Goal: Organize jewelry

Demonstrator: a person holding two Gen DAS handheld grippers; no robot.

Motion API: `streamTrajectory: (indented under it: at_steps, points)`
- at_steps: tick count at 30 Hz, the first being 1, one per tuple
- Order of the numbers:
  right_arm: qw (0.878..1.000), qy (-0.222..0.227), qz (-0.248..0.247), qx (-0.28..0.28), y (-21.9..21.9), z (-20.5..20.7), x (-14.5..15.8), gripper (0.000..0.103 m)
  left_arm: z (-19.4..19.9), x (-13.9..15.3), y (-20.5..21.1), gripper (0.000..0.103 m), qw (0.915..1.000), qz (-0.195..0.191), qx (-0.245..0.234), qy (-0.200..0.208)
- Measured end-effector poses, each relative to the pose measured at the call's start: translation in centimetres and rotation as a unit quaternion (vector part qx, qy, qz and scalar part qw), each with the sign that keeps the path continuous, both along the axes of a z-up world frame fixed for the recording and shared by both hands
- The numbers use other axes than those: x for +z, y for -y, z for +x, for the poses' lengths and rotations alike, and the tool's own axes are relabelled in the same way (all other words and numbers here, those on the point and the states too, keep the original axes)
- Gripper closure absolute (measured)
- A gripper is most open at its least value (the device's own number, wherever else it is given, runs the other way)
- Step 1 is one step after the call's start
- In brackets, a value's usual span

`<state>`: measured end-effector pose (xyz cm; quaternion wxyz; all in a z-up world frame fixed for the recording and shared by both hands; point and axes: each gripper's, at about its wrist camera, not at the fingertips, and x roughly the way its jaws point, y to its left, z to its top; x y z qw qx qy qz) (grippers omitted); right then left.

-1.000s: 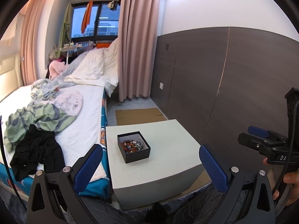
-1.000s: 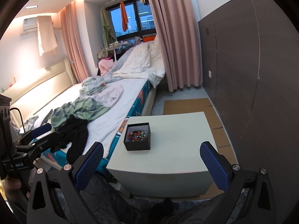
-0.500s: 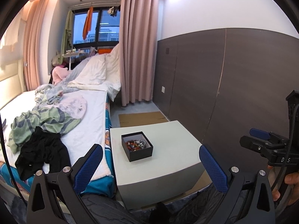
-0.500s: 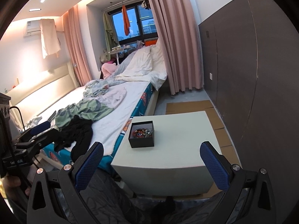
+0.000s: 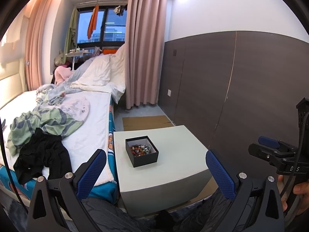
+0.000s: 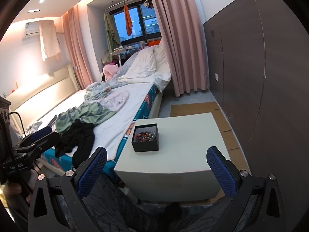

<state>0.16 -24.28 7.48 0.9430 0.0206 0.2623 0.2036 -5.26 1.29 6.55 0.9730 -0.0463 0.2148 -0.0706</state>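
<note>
A small open black box sits on a pale block table beside the bed. A heap of mixed jewelry lies inside it. The box also shows in the right wrist view with its jewelry. My left gripper is open and empty, held back from the table's near edge. My right gripper is open and empty, also short of the table. Each gripper shows at the edge of the other's view: the right one, the left one.
A bed with crumpled clothes, among them a black garment, runs along the table's left side. A dark panelled wall stands to the right. Flattened cardboard lies on the floor behind the table. Pink curtains hang further back.
Both views have tilted up and drawn slightly back over the last second, so the table and box sit lower in the frames. Both grippers stay open.
</note>
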Motion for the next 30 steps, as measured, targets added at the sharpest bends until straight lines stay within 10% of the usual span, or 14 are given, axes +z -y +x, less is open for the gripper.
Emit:
streamTrajectory:
  at_steps: [30]
  points:
    - [1.0,-0.022,0.006,-0.014,0.4,0.2,-1.0,0.0,-0.3,-0.4,-1.0,0.001,0.9999,-0.012,0.001,0.0]
